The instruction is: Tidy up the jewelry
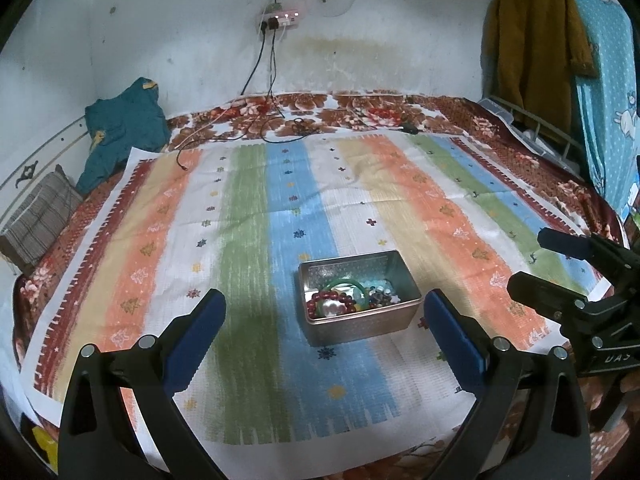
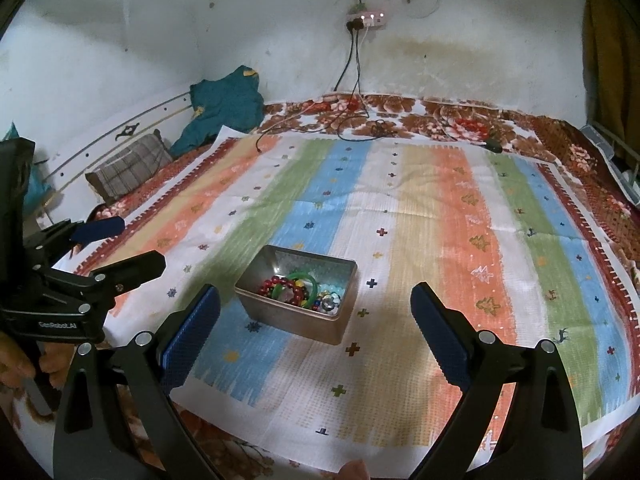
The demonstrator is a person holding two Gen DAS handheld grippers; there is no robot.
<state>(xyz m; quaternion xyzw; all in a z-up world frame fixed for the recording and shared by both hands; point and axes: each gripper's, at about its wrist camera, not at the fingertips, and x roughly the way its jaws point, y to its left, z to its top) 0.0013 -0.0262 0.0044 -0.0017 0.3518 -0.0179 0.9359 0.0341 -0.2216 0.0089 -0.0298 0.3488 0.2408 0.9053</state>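
A rectangular metal tin (image 1: 362,322) (image 2: 294,322) stands on the striped cloth near the bed's front. Inside it lie a red bead bracelet (image 1: 332,301) (image 2: 280,284), a green bangle (image 1: 352,283) (image 2: 306,280) and several small mixed beads (image 1: 380,292) (image 2: 330,302). My left gripper (image 1: 322,320) is open just in front of the tin, nothing between its blue pads. My right gripper (image 2: 314,316) is open too, hovering before the tin's near side, empty. Each gripper shows in the other's view: the right one (image 1: 532,262) at the right edge, the left one (image 2: 126,244) at the left edge.
A striped cloth (image 1: 248,240) (image 2: 460,220) covers a floral bedspread (image 1: 320,108). A teal garment (image 1: 124,132) and checked pillow (image 1: 40,216) lie at the back left. Charger cables (image 1: 276,120) trail from a wall socket. Clothes (image 1: 532,40) hang at the right. A hand (image 2: 16,364) holds the left gripper.
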